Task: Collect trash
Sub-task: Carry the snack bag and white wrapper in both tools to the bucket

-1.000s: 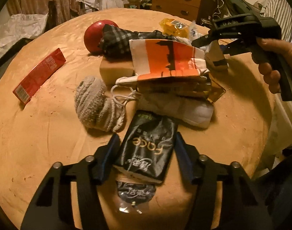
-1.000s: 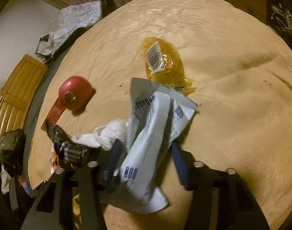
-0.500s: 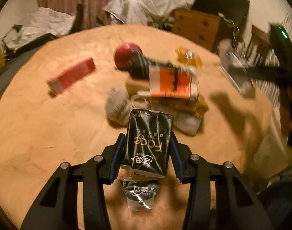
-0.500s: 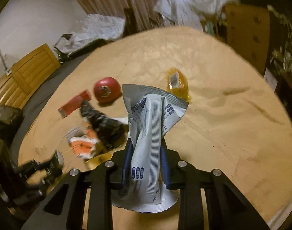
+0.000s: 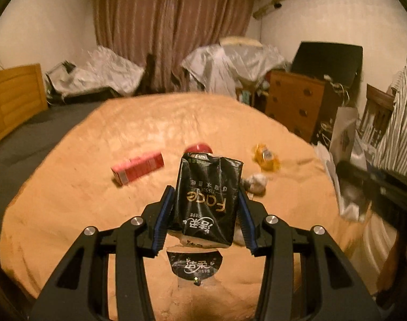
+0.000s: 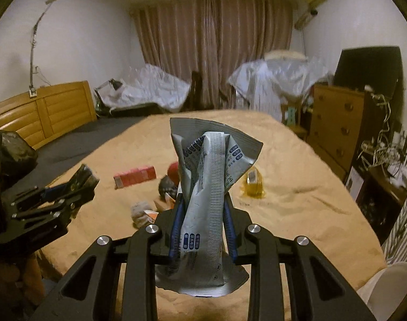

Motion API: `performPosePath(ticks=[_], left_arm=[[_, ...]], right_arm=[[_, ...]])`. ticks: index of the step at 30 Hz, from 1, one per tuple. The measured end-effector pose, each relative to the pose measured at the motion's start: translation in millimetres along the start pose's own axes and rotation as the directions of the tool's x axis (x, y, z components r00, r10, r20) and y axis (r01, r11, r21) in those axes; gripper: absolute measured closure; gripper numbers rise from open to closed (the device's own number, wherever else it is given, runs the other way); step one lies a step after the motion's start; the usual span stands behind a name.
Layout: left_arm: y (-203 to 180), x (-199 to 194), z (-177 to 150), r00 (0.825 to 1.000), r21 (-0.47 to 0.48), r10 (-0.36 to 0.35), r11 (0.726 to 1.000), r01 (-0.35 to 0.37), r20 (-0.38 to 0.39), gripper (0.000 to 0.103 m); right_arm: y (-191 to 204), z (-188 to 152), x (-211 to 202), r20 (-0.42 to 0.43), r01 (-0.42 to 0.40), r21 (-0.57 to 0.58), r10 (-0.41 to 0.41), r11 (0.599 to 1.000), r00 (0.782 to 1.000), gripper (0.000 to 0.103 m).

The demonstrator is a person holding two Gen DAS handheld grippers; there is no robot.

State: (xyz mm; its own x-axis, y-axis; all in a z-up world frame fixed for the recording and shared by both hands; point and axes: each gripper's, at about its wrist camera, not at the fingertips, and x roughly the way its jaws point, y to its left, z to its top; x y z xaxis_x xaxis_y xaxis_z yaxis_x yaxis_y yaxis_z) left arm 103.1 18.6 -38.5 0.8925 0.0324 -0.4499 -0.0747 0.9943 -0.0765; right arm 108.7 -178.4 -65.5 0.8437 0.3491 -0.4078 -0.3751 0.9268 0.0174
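Note:
My left gripper (image 5: pixel 204 203) is shut on a black tissue pack (image 5: pixel 207 200) and holds it above the tan round table (image 5: pixel 69 187). My right gripper (image 6: pixel 203 214) is shut on a crumpled silver-white wrapper (image 6: pixel 206 195), also held above the table (image 6: pixel 297 200). The left gripper with its pack shows at the left of the right wrist view (image 6: pixel 56 198). A red box (image 5: pixel 138 167), a yellow wrapper (image 5: pixel 266 156), a red ball (image 5: pixel 199 147) and a pale wad (image 5: pixel 255 182) lie on the table.
A wooden dresser (image 5: pixel 294 107) stands at the right beyond the table. A wooden bed frame (image 6: pixel 43 115) is at the left. Covered furniture (image 6: pixel 270 80) and curtains (image 5: pixel 171 37) are at the back. A white paper bag (image 5: pixel 342 133) hangs near the table's right edge.
Both grippers closed on their items and lifted them off the table, pulling back and tilting up so the room beyond shows.

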Motion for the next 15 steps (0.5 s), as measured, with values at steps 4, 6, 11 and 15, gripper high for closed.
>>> performPosePath(ticks=[4, 6, 11, 15], left_arm=[[-14, -21, 6, 0.997, 0.000, 0.025, 1.000, -0.025, 0.068, 0.059], [-21, -25, 7, 0.997, 0.006, 0.023, 1.000, -0.024, 0.078, 0.059], [-33, -22, 8, 0.998, 0.016, 0.017, 1.000, -0.018, 0.060, 0.059], [-35, -29, 5, 0.998, 0.022, 0.017, 1.000, -0.018, 0.061, 0.059]], right_arm=[[8, -4, -28, 0.048, 0.012, -0.015, -0.011, 1.000, 0.999, 0.074], [9, -6, -37, 0.057, 0.012, -0.012, -0.011, 1.000, 0.998, 0.074], [5, -7, -49, 0.053, 0.010, -0.003, -0.010, 1.000, 0.999, 0.074], [3, -3, -55, 0.046, 0.015, 0.001, -0.015, 1.000, 0.999, 0.074]])
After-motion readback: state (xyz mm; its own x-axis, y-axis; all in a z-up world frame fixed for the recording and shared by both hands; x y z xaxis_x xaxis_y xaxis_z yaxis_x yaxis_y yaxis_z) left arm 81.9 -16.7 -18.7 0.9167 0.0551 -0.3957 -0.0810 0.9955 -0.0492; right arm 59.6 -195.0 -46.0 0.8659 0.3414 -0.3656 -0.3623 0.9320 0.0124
